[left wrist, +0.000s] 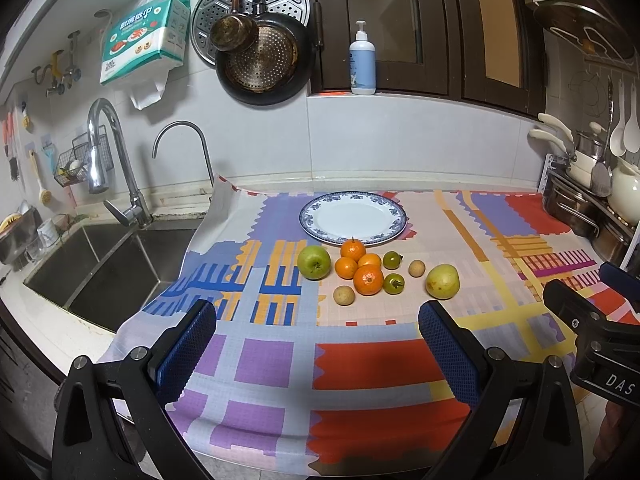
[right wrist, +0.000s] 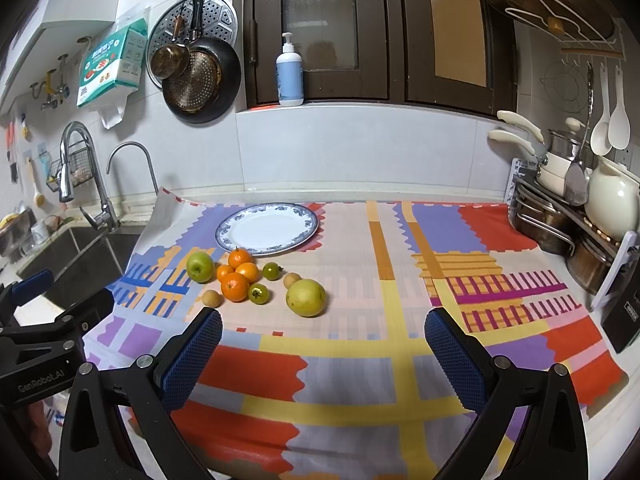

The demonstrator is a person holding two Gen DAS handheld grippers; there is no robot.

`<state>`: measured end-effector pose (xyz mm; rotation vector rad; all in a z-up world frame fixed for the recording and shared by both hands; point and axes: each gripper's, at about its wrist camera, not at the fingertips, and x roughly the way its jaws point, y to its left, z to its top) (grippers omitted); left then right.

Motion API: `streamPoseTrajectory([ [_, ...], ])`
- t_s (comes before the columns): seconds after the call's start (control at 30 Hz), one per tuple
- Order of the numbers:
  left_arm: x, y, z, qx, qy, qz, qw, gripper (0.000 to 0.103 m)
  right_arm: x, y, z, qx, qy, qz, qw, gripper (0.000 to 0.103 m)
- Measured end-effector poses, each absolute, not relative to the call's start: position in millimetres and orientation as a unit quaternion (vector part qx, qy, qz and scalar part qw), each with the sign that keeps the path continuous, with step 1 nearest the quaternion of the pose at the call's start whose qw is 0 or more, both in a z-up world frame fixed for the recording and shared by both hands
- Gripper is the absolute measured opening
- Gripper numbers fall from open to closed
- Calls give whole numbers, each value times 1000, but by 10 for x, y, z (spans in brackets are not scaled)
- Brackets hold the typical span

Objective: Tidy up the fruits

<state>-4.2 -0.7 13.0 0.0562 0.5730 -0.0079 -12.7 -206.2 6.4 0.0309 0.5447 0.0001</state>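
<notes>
My left gripper [left wrist: 318,320] is spread wide with nothing between its blue pads [left wrist: 188,350], hanging over the near edge of the patterned cloth [left wrist: 360,364]. My right gripper [right wrist: 323,326] is likewise released and empty, over the same cloth further right; each tool's black frame shows at the edge of the other's view.

Ahead of both, the fruit sits in one loose cluster on the cloth. I count four oranges [left wrist: 368,279] packed together and touching, two small green tomatoes [left wrist: 393,283] just right of them, two small brownish round fruits [left wrist: 344,295] (one at the near left of the oranges, one between the tomatoes and the pear), one green apple [left wrist: 314,262] at the left end, and one yellow-green pear-like fruit [left wrist: 442,281] at the right end. Ten pieces, all on the cloth.

Just behind the cluster lies one blue-rimmed white plate [left wrist: 394,220], holding nothing. To the left is a double sink [left wrist: 100,264] with two taps [left wrist: 116,168]. One pump bottle [left wrist: 362,62] stands on the sill behind.
</notes>
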Motion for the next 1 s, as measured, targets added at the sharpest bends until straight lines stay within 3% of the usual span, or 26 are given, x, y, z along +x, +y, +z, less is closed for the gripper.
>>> streamPoseTrajectory([
  [1.0,183,7,-17,39,293,-12,955,102,137,-2008,-29,10,286,12,958,102],
])
